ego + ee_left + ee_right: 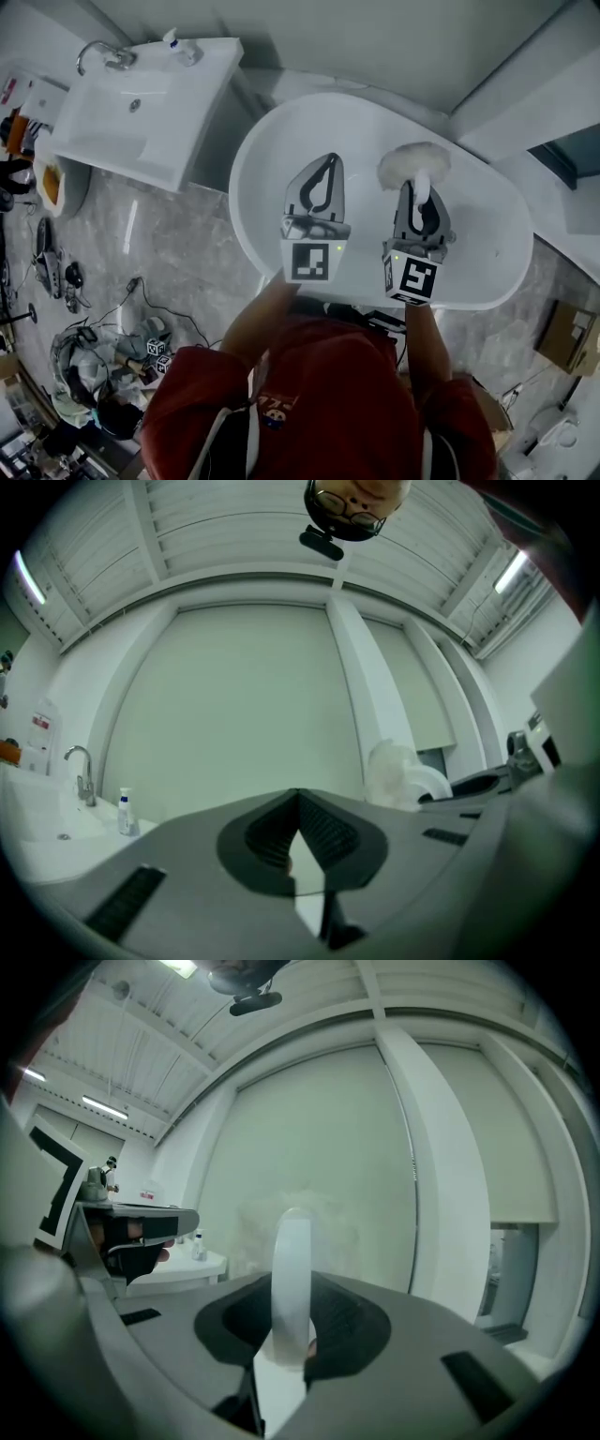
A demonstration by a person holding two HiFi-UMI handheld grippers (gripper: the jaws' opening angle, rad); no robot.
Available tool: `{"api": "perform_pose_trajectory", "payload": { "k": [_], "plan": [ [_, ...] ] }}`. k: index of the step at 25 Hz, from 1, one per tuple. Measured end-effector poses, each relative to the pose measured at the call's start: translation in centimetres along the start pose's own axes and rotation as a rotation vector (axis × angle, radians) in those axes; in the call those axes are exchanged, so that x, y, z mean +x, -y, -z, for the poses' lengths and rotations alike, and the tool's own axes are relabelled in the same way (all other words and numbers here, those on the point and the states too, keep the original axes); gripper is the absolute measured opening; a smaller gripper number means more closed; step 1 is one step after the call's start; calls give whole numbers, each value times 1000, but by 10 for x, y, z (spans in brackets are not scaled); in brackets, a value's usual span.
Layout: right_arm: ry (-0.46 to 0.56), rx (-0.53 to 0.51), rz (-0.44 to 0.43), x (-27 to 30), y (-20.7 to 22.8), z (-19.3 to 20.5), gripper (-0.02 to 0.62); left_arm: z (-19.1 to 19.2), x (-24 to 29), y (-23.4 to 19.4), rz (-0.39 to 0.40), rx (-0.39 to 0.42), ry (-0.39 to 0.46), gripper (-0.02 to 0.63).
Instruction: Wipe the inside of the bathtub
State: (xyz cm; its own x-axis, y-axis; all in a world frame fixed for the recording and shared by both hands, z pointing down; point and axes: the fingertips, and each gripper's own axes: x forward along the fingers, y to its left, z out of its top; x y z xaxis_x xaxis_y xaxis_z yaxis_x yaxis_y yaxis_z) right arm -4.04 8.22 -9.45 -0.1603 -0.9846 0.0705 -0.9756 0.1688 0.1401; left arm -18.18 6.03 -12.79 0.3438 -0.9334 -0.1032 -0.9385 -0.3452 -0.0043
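1 white bathtub (492, 239) lies below the 2 grippers. The left gripper (328, 159) hangs over the tub's middle, its jaws pressed together on nothing. The right gripper (419, 187) is clamped on the white handle (292, 1269) of 1 fluffy white scrubber (412, 161), whose head sits over the tub's far side. 1 washbasin (98, 127) with 1 bottle (183, 49) stands left of the tub.

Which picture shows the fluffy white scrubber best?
The head view: the whole fluffy scrubber shows over the bathtub, held in the right tongs. The right gripper view shows mostly its handle edge-on; the left gripper view, a side glimpse.
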Motion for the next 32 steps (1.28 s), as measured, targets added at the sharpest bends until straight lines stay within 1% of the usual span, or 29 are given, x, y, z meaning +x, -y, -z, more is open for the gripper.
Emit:
{"api": "perform_pose_trajectory", "payload": {
  "k": [2,4,6,8,10,13,16,17,20,23,27,29,32],
  "plan": [
    [-23,-1,-1,18,-11,10,94,13,12,-15,-4,-16,-17,14],
    [-43,-5,-4,34,-22,21,94,26,22,-28,-4,-11,-28,14],
    [-55,-5,-7,51,-31,33,94,39,32,-39,1,12,-46,14],
    [-64,7,-2,65,-37,48,94,51,42,-46,19,58,-60,14],
    [-80,15,2,77,-39,66,94,66,49,-51,11,44,-64,14],
    [-105,13,-4,97,-42,91,94,90,61,-57,12,86,-84,14],
    [-124,23,-12,120,-42,122,94,116,74,-63,-42,-8,-78,14],
    [-131,25,-13,128,-41,132,94,126,78,-64,-51,-13,-81,14],
    [-160,33,-14,145,-31,167,94,156,87,-57,-61,-13,-105,14],
    [-181,49,-12,158,-25,207,94,194,93,-49,-48,27,-135,14],
    [-191,59,5,181,-12,250,94,233,109,-42,-60,16,-142,14],
    [-193,66,9,191,-11,267,94,253,113,-45,-62,28,-164,14],
    [-196,72,8,209,-16,294,94,280,120,-55,-87,18,-161,14]
  ]
}}
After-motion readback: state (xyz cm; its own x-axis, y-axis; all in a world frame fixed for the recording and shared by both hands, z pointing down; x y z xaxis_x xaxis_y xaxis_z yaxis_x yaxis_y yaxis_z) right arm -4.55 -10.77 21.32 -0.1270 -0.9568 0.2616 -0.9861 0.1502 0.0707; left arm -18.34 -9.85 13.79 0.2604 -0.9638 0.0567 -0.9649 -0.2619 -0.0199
